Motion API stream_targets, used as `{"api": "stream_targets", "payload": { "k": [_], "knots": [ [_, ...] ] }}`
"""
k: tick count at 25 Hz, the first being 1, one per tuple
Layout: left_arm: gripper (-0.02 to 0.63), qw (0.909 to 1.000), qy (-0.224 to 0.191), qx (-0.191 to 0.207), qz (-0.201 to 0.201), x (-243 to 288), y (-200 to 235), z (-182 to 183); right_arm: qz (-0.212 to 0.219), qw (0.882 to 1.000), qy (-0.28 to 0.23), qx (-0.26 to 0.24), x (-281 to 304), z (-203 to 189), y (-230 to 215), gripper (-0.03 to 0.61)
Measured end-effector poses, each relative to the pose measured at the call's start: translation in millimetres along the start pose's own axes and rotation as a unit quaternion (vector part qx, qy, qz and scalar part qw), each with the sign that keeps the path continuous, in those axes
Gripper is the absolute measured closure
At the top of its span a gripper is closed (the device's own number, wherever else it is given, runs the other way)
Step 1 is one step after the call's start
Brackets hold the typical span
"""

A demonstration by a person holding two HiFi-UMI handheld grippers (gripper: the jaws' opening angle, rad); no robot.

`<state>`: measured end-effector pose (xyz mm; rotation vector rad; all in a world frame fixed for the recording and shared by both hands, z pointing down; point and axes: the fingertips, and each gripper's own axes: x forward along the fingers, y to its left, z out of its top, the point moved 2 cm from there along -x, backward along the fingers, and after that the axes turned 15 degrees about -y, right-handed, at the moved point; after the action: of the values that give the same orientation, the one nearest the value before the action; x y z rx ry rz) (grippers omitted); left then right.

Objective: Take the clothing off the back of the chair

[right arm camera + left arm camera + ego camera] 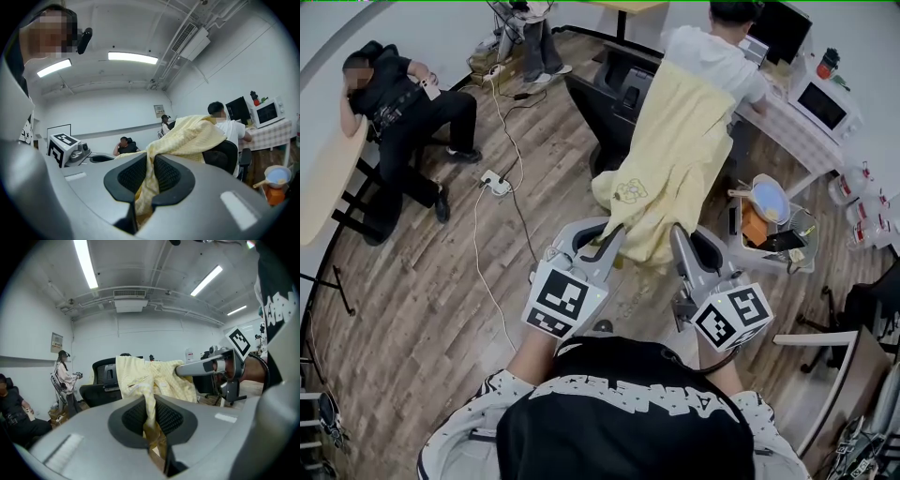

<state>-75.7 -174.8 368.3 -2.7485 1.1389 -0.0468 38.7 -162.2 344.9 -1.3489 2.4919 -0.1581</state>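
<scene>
Lettering on the black shirt (628,403) cannot be read in the head view; left gripper (612,232) and right gripper (679,236) are pointed at twelve o'clock. Left gripper view: yellow garment (154,376) is pinched between narrow jaws. Right gripper view: it is pinched likewise, draped over the chair (229,154) at three o'clock.
</scene>
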Motion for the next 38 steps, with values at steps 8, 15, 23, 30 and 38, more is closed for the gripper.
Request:
{"api": "stream_targets", "payload": {
  "k": [8,15,23,30,38],
  "knots": [
    [0.589,1.0000,0.003,-0.005,0.008,-4.7,-24.0,8.9,0.013,1.000,0.004,0.003,-20.0,10.7,-0.4,0.526],
    [0.589,0.9998,0.004,-0.009,0.015,-11.1,-34.5,13.5,0.019,1.000,0.004,0.005,-29.5,15.0,2.7,0.526],
    [0.589,0.9999,0.006,-0.008,0.007,-15.2,-47.4,16.3,0.015,1.000,0.003,0.008,-42.1,16.2,4.2,0.526],
    [0.589,0.9999,0.006,-0.010,0.000,-15.7,-54.8,16.7,0.009,1.000,0.000,0.008,-50.0,17.6,4.7,0.526],
    [0.589,0.9999,0.009,-0.011,-0.006,-17.0,-60.6,18.6,0.008,1.000,-0.009,0.013,-54.2,19.9,6.5,0.526]
  ]
}}
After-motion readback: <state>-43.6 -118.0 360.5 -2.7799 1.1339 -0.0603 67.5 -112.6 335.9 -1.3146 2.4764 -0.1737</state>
